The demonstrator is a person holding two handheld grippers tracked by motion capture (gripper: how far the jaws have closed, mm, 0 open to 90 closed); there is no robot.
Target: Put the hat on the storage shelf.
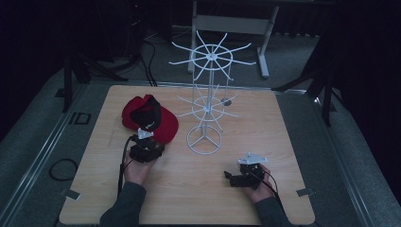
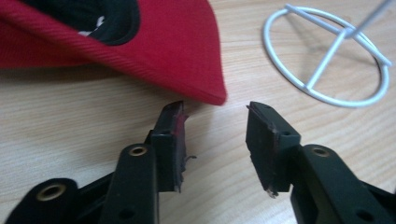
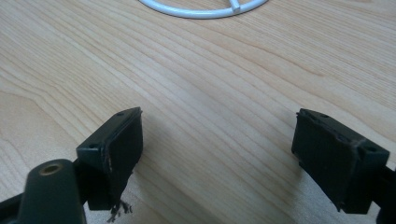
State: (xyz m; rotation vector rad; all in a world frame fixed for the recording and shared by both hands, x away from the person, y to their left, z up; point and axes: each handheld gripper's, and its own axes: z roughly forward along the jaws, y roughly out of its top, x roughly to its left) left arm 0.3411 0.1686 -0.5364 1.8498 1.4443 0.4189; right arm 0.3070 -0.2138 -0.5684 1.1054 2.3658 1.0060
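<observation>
Cap: a red cap (image 1: 158, 120) with a black lining is lying on the worktop (image 1: 189, 189), just ahead of the left tongs; in the left gripper view the cap (image 2: 177, 51) is showing its brim edge just beyond the jaw tips, close to them, though whether it is touching cannot be told.
Left tongs: the left tongs (image 2: 215, 126) are standing open with a clear gap between the jaws, nothing sitting between them; in the high view the left tongs (image 1: 145, 134) are pointing at the cap, with the left hand (image 1: 139, 168) gripping the body behind.
Rack: a white wire rack (image 1: 208, 106) with two tiers of radiating arms is standing upright on its ring base, ahead and to the right of the left tongs; its ring base (image 2: 327, 58) is lying flat on the wood, apart from the cap.
Right tongs: the right tongs (image 3: 217, 154) are gaping wide, holding nothing, hovering close over bare wood; the right tongs (image 1: 230, 176) are sitting well apart from the cap, with the right hand (image 1: 257, 182) holding them.
Rack from right tongs: a curve of the rack's ring (image 3: 205, 9) is showing ahead of the jaws, well clear of them.
Worktop: the pale wood-grain board is carrying the cap and rack.
</observation>
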